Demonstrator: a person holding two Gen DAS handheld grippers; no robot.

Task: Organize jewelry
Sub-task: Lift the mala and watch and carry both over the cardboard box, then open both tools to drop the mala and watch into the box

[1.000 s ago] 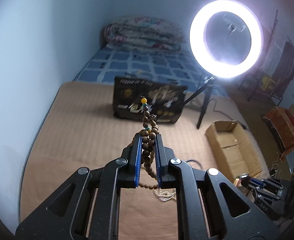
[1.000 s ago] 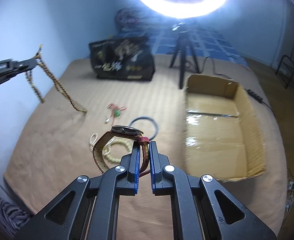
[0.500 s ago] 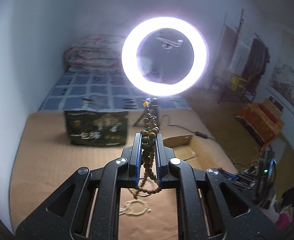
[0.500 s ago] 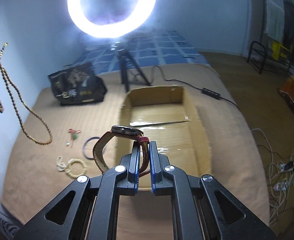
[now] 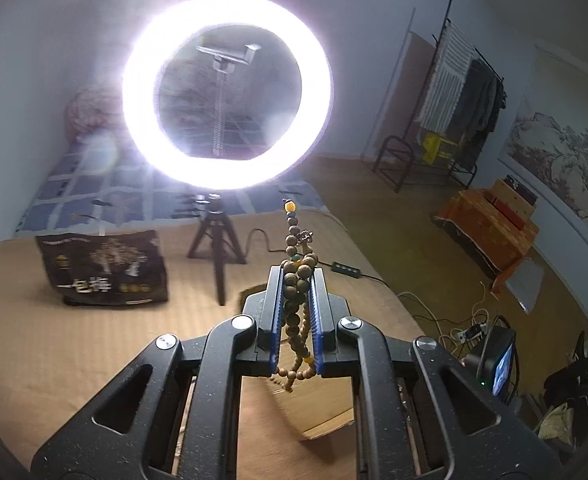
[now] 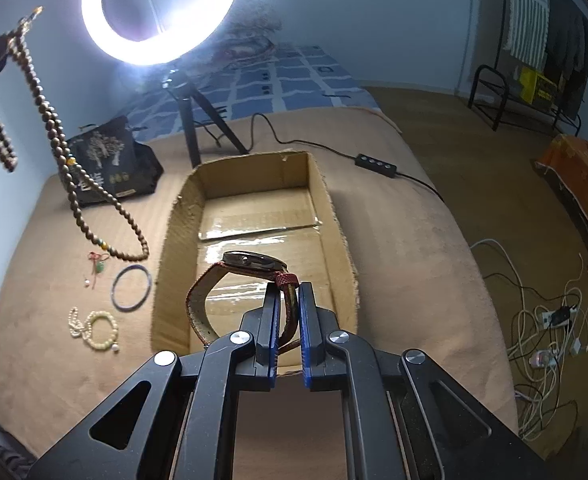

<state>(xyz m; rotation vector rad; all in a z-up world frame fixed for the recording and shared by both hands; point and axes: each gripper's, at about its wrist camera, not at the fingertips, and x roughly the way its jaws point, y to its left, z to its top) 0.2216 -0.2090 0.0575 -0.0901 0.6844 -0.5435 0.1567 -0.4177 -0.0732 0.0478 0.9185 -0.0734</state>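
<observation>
A strand of wooden prayer beads (image 5: 296, 296) is clamped between the blue pads of the left gripper (image 5: 297, 276), whose jaws are nearly closed on it; a short beaded tail with an amber bead is seen standing up past the fingertips toward 12 o'clock, and loops are left hanging below. In the right wrist view the same strand is seen dangling at 10 o'clock, its lowest loop above the mat. A wristwatch (image 6: 253, 261) is pinched by its reddish strap in the right gripper (image 6: 286, 292), jaws closed to a narrow gap, the dial held level above the open cardboard box (image 6: 336, 216). The box is set on a tan mat (image 6: 394, 240) on the bed. At 9 o'clock of the box, a cream bead bracelet (image 6: 101, 330), a dark bangle (image 6: 131, 288) and a small red-corded charm (image 6: 97, 265) are laid on the mat. Farther off, a black printed bag (image 6: 111, 164) is found at 11 o'clock, and a lit ring light (image 6: 159, 8) on a tripod is placed toward 12 o'clock.
</observation>
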